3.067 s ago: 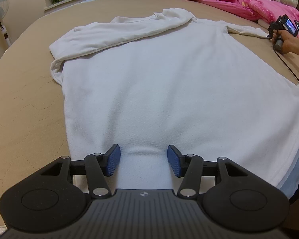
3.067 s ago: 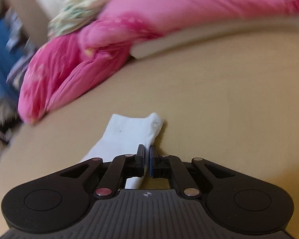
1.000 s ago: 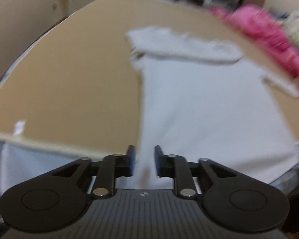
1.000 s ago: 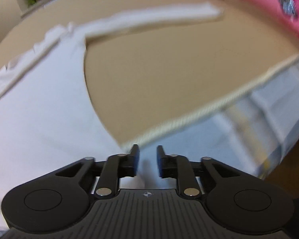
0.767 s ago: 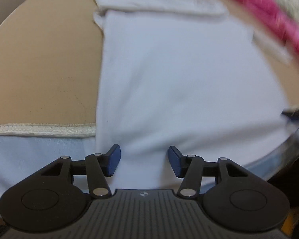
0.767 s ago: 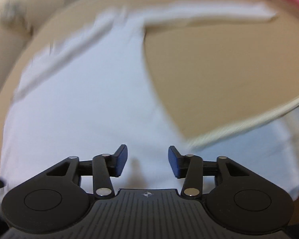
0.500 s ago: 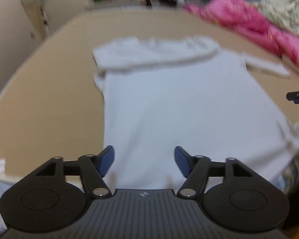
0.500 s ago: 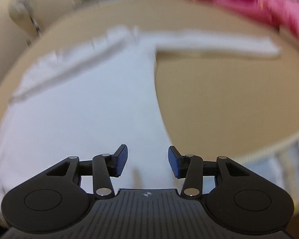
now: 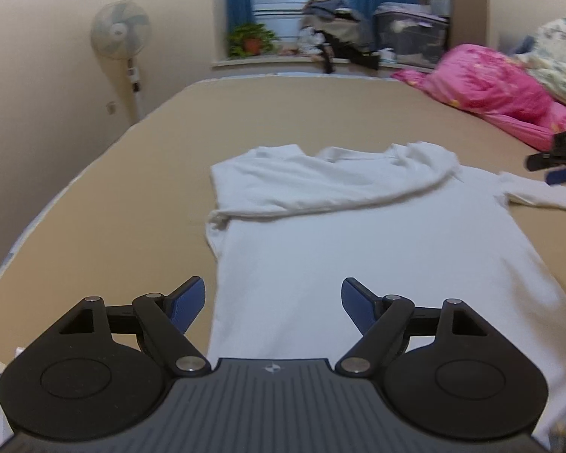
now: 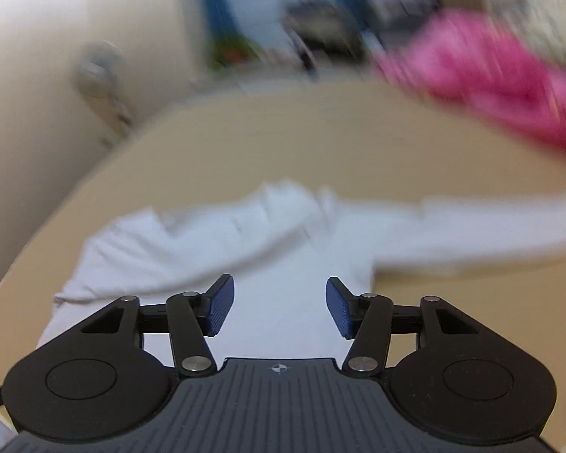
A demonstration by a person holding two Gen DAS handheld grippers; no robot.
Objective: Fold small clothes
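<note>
From the left wrist we see our left gripper [image 9: 273, 304] spread wide and empty, its jaws having just been opening, above the near hem of the white shirt [image 9: 377, 241], which lies flat on the bed [image 9: 113, 207] towards its near edge, one sleeve folded across the chest.

From the right wrist, blurred, our right gripper [image 10: 279, 307] has likewise just been opening and holds nothing, above the same shirt [image 10: 283, 249].

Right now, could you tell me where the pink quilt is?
In the left wrist view, the pink quilt lies bunched at the far right of the bed, beyond the white shirt and beside floral bedding.
</note>
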